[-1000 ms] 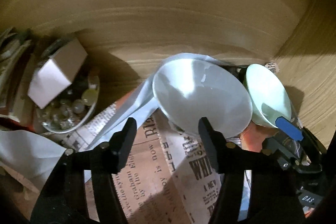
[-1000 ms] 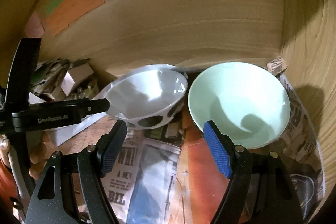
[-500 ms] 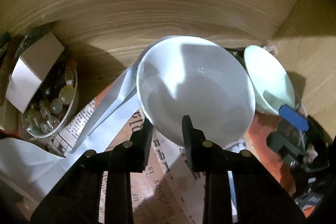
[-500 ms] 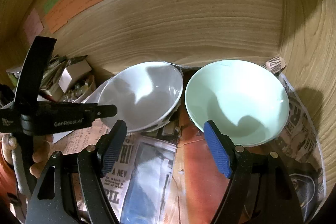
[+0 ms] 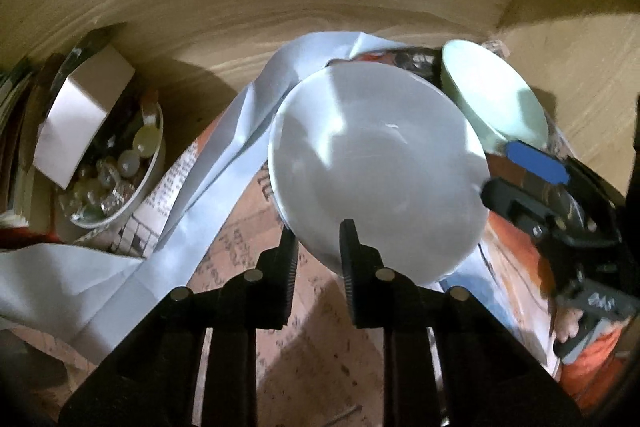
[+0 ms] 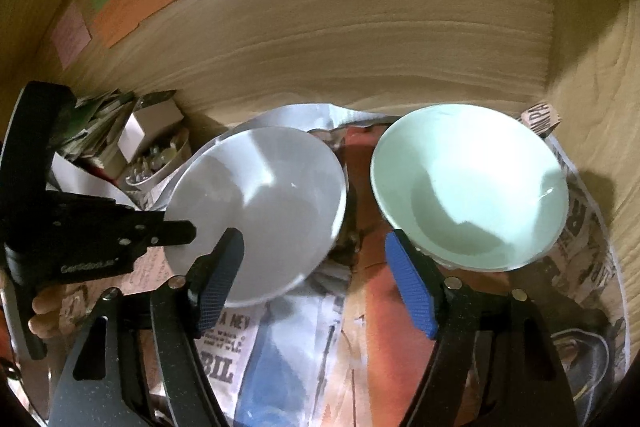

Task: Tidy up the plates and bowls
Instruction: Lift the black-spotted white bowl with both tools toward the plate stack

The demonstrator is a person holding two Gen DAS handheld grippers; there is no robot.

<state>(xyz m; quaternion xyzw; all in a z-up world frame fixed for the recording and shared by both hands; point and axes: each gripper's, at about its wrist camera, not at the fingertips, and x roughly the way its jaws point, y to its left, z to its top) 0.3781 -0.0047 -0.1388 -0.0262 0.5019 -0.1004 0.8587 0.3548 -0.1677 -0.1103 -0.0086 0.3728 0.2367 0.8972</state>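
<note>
On newspaper against the wood wall: white bowl (image 5: 376, 163), mint bowl (image 6: 468, 183) just beside. My left gripper (image 5: 318, 247) has just been closing, near rim between its pads, seemingly for lifting. My right gripper (image 6: 316, 267) hangs wide, empty, mint bowl's rim just beyond one pad.
</note>
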